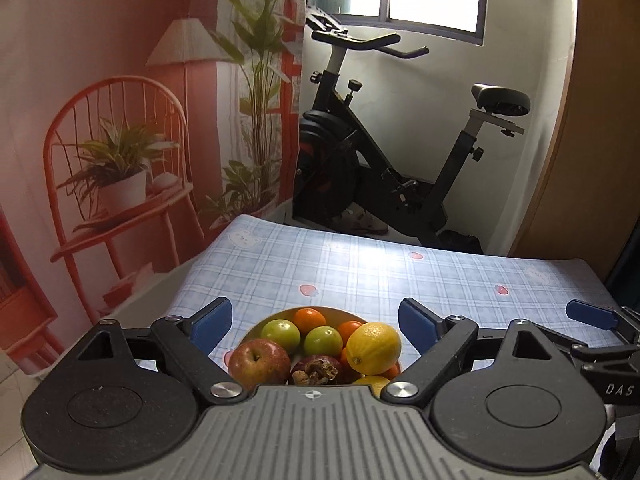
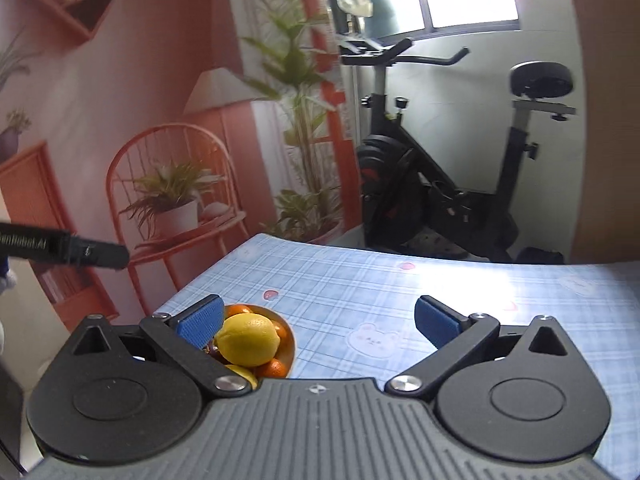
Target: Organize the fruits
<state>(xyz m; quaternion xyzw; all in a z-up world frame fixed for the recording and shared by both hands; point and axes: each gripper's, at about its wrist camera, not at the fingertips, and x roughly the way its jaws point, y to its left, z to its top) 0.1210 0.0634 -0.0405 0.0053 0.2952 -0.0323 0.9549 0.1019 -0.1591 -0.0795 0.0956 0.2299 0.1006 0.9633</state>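
Blue pads of the left gripper [image 1: 315, 322] stand wide apart with nothing between them, hovering above the bowl [image 1: 256, 330] of fruit without touching it. Right gripper [image 2: 319, 322] is spread wide too, holding nothing; its left pad [image 2: 200, 322] sits in front of the bowl's rim from that view, bare tablecloth [image 2: 360, 280] under the gap. Bowl sits near the table's near-left corner, close to the left edge. Piled in it: lemon [image 1: 373, 347] on top at right, red apple [image 1: 260, 362] front left, two green apples [image 1: 281, 334] behind, oranges [image 1: 310, 317] at back, a dark purple fruit [image 1: 318, 368] in front centre with a dried brown stem cap. Second lemon [image 2: 242, 374] is partly hidden below. Beyond the far table edge stand an exercise bike [image 1: 360, 160] and a printed backdrop [image 1: 120, 120].
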